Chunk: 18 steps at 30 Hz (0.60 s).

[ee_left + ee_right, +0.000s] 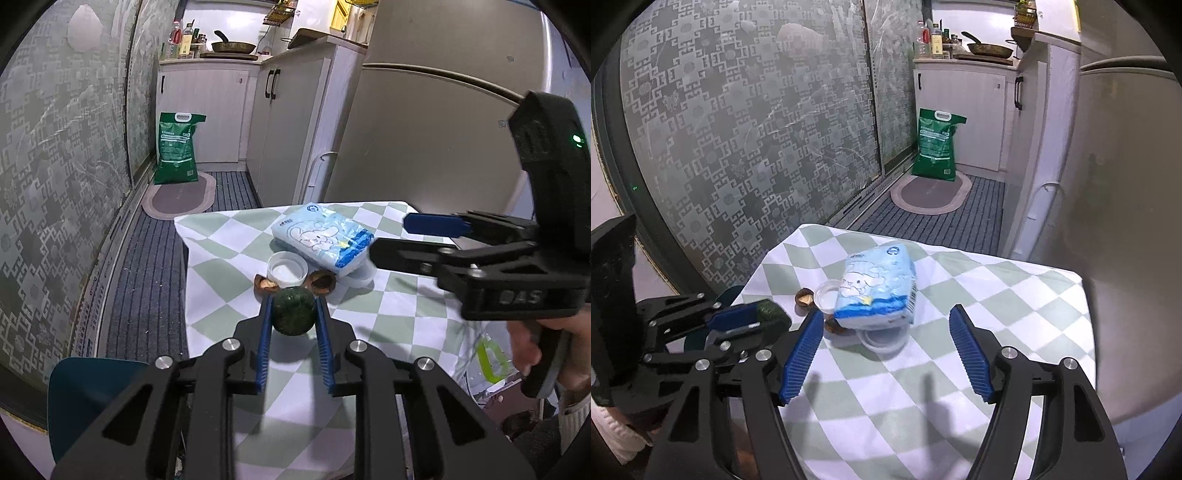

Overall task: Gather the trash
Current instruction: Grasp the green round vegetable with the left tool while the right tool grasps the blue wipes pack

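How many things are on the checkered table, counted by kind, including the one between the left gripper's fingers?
Dark green round fruit, between the left hand-held gripper fingers: 1
Brown shell halves: 2
White round plastic lids: 2
Blue tissue pack: 1
Total: 6

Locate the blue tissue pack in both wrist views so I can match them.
Left wrist view: the blue tissue pack lies right of centre on the checkered tablecloth, beyond the dark green ball between the left gripper fingers.
Right wrist view: the pack sits at centre, ahead of the open right gripper.
Shared landmark: the green bag on the floor mat.
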Tool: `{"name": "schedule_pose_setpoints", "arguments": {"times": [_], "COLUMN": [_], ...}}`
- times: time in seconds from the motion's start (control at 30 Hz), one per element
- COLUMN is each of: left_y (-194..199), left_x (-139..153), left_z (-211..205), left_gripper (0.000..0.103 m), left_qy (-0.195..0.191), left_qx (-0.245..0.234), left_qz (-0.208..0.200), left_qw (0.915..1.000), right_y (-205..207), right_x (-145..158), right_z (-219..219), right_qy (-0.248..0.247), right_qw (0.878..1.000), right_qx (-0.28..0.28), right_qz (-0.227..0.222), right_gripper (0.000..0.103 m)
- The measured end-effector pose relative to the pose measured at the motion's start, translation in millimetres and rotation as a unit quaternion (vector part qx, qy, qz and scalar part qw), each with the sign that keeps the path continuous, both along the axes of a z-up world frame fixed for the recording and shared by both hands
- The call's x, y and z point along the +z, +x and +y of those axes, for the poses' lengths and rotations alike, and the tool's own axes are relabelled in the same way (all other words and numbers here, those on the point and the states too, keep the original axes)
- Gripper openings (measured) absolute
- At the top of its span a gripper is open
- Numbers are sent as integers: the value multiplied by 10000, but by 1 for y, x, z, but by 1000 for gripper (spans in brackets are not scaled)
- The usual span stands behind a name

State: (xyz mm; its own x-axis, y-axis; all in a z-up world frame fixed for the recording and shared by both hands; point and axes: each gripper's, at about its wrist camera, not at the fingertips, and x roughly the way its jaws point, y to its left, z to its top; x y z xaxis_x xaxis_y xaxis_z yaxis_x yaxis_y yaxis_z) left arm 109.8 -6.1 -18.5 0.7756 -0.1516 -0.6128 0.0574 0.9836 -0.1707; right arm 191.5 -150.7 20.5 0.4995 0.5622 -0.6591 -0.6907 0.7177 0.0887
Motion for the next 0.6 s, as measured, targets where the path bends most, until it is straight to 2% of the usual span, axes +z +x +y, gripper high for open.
{"name": "schedule_pose_setpoints", "arguments": {"times": [0.13, 0.6], "left_y": [-5, -29], "left_x": [1, 8], "left_z": [3, 40], "left_gripper": [24, 24], "left_qy": [27, -55], "left_qx": [-47, 20], "left_qz": [-42, -164], "left_qw": [10000, 9998], "right_y": [4, 25], "right_x": [-6, -21], "right_z": [13, 50], "right_qy": [-125, -531], "right_qw": [9999, 9985], "right_qx": [-2, -149], "right_qz": [-5, 46], "right_gripper": [78, 78]}}
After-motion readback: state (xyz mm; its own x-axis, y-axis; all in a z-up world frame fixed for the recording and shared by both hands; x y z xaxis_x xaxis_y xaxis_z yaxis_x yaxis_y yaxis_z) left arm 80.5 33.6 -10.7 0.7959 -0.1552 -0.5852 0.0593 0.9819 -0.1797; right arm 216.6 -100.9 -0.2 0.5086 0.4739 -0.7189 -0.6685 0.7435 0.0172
